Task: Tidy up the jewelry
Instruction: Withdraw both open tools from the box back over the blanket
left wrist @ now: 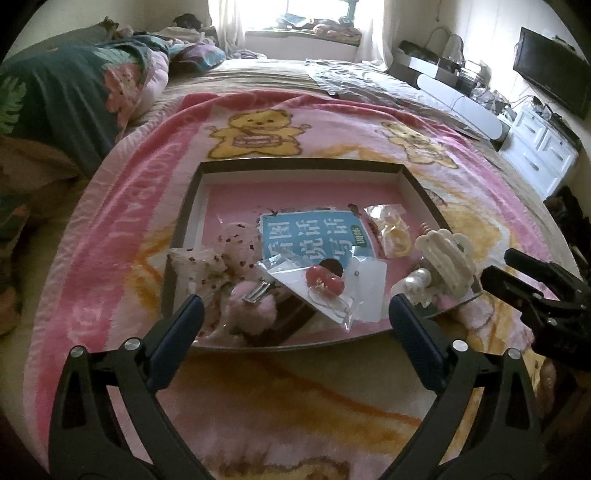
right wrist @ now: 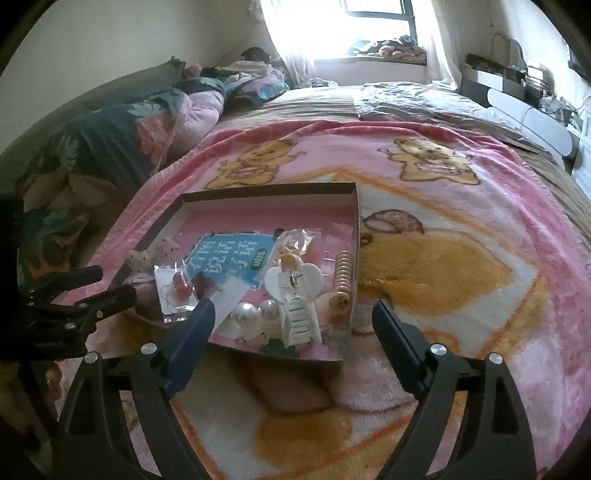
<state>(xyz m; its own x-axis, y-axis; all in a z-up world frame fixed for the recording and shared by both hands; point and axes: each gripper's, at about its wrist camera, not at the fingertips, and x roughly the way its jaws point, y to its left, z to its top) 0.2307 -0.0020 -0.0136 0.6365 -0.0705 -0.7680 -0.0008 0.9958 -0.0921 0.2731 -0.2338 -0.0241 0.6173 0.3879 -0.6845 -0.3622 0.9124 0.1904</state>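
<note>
A shallow box (left wrist: 295,164) with a pink floor lies on a pink bear blanket and holds the jewelry. Inside it are a red earring in a clear bag (left wrist: 325,282), a white claw clip (left wrist: 448,254), pearl pieces (left wrist: 415,284), a yellow ring bag (left wrist: 393,232), a spotted bow (left wrist: 221,258), a pink pompom clip (left wrist: 255,299) and a blue card (left wrist: 310,232). My left gripper (left wrist: 295,314) is open and empty over the box's near edge. My right gripper (right wrist: 293,317) is open and empty near the claw clip (right wrist: 295,291), the pearls (right wrist: 255,312) and a gold spiral hair tie (right wrist: 341,277).
The box (right wrist: 356,229) rests on a bed covered by the pink blanket (right wrist: 443,258). Dark floral bedding (left wrist: 66,92) is piled at the left. White drawers (left wrist: 539,147) and a TV (left wrist: 550,70) stand at the right. A window (right wrist: 351,26) is beyond the bed.
</note>
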